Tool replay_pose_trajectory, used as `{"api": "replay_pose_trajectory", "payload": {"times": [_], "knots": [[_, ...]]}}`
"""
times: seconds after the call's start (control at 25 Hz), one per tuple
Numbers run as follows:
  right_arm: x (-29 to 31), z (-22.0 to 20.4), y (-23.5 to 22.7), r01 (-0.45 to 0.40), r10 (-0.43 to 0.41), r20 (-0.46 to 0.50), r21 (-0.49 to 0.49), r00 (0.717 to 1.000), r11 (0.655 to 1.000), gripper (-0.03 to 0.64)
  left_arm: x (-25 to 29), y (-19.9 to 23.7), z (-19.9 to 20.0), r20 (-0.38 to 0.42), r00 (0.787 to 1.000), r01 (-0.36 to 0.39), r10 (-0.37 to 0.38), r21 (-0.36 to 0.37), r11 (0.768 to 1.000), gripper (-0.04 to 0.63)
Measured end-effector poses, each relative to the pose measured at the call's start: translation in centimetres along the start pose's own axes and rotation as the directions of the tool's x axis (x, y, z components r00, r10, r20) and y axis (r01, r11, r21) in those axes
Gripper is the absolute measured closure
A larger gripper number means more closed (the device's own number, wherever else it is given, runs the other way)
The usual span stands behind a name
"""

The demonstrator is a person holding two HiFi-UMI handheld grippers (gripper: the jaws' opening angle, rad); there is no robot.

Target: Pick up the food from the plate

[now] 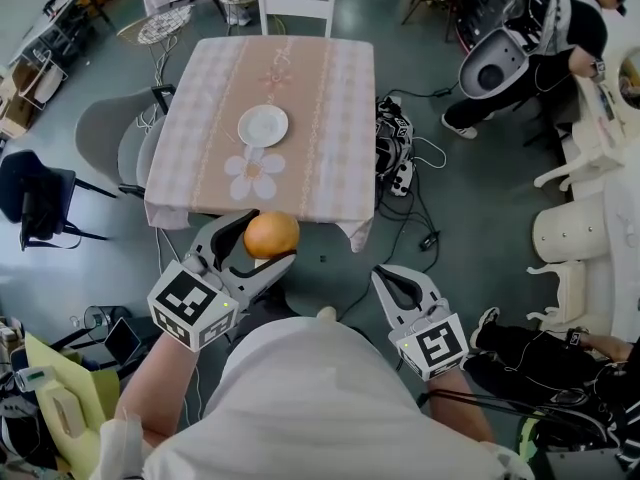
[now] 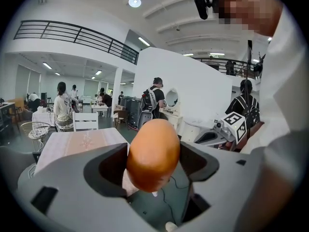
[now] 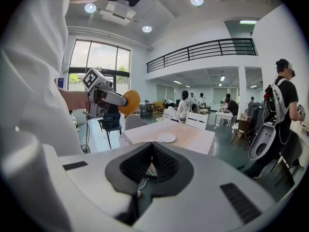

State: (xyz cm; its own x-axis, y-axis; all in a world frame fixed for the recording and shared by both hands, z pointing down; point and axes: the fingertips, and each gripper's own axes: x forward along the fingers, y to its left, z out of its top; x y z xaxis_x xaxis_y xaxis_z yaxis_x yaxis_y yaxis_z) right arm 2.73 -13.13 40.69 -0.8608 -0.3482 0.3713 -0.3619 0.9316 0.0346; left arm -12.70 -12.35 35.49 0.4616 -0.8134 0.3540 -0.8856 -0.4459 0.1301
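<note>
An orange, bun-like piece of food (image 1: 271, 235) is clamped between the jaws of my left gripper (image 1: 262, 243), held in the air just off the near edge of the table; it fills the middle of the left gripper view (image 2: 153, 153). The white plate (image 1: 263, 124) lies bare at the table's centre and shows small in the right gripper view (image 3: 167, 137). My right gripper (image 1: 386, 281) hangs over the floor near my body, shut with nothing between its jaws (image 3: 152, 156). From the right gripper view the left gripper (image 3: 121, 102) with the food shows at upper left.
The table (image 1: 330, 148) has a pink checked cloth with a flower print. A white chair (image 1: 296, 3) stands at its far side and grey chairs (image 1: 115, 138) at its left. Cables and a power strip (image 1: 398, 158) lie on the floor to the right. People and white machines occupy the right side.
</note>
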Motion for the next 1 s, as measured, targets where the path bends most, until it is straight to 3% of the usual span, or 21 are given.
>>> {"api": "replay_pose_trajectory", "payload": {"times": [1.0], "knots": [[-0.1, -0.6, 0.1, 0.004, -0.004, -0.006, -0.011, 1.000, 1.000, 0.604, 0.9, -0.5, -1.0, -0.032, 0.999, 0.017, -0.016, 0.022, 1.000, 0.245]]}}
